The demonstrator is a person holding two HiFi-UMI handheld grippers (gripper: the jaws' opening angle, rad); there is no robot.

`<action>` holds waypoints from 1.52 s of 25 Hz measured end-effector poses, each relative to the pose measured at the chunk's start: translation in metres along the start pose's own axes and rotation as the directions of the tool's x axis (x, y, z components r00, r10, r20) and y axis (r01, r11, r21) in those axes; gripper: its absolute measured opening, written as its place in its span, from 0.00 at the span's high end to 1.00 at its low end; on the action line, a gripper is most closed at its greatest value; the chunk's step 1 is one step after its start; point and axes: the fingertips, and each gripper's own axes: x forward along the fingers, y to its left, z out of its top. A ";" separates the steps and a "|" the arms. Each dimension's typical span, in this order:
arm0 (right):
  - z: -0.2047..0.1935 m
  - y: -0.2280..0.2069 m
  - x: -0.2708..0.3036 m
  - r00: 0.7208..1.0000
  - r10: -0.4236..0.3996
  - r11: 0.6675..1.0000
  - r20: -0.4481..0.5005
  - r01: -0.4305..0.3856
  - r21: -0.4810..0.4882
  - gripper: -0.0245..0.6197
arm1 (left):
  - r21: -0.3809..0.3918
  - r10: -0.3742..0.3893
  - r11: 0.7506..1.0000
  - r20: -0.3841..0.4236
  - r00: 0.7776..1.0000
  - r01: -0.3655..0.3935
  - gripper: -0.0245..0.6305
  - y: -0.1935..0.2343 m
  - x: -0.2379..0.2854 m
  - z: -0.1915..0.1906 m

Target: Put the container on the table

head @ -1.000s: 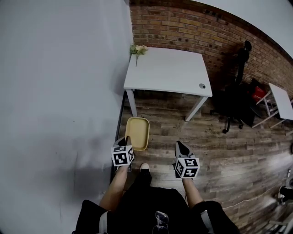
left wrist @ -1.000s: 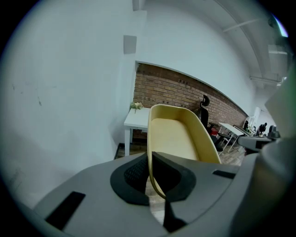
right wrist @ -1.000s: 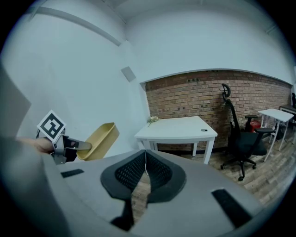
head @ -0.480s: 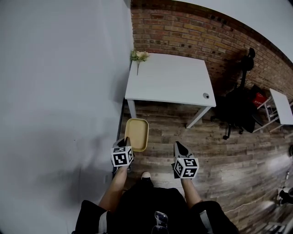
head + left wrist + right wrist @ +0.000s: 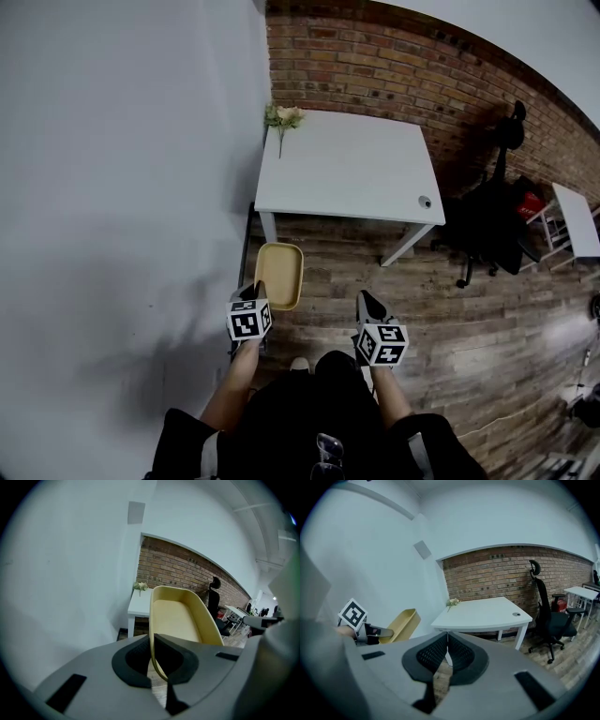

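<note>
**A:** What is the step in hand, and how is it done well?

**B:** It looks like the carry to the table. The left gripper (image 5: 152,641) holds a pale yellow container (image 5: 280,275) by a single rim, short of the table's near edge and above the wood floor (image 5: 450,309). That is a thin hold, so the tray is best kept level on the way to the white table (image 5: 347,159). It should be raised clear of the near edge and released only once its base lies flat on the bare top, away from the flowers (image 5: 283,115) at the table's far left corner.

**A:** And the jaws?

**B:** The left gripper's jaws are clamped on the container's near rim, with the wall pinched between the pads. The rest of the tray juts out toward the table. The right gripper (image 5: 446,639) is beside the container, equally short of the table. Its jaws are pressed together with nothing between them. Behind the table stands a brick wall (image 5: 375,66), and a black office chair (image 5: 487,216) stands off the table's right side.
</note>
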 end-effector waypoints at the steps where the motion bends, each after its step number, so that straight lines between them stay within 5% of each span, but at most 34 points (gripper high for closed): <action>1: 0.000 -0.002 0.002 1.000 -0.003 1.000 -0.001 0.003 0.002 0.93 | 0.001 0.000 1.000 -0.003 1.000 0.000 0.94 0.001 0.003 0.001; 25: 0.060 -0.056 0.127 0.999 0.047 0.999 0.025 -0.047 0.013 0.93 | 0.013 0.058 0.998 -0.018 0.998 -0.058 0.94 0.017 0.109 0.079; 38: 0.127 -0.102 0.225 0.993 0.120 0.993 0.019 -0.121 0.010 0.93 | -0.085 0.104 0.990 -0.060 0.993 -0.109 0.94 0.022 0.183 0.139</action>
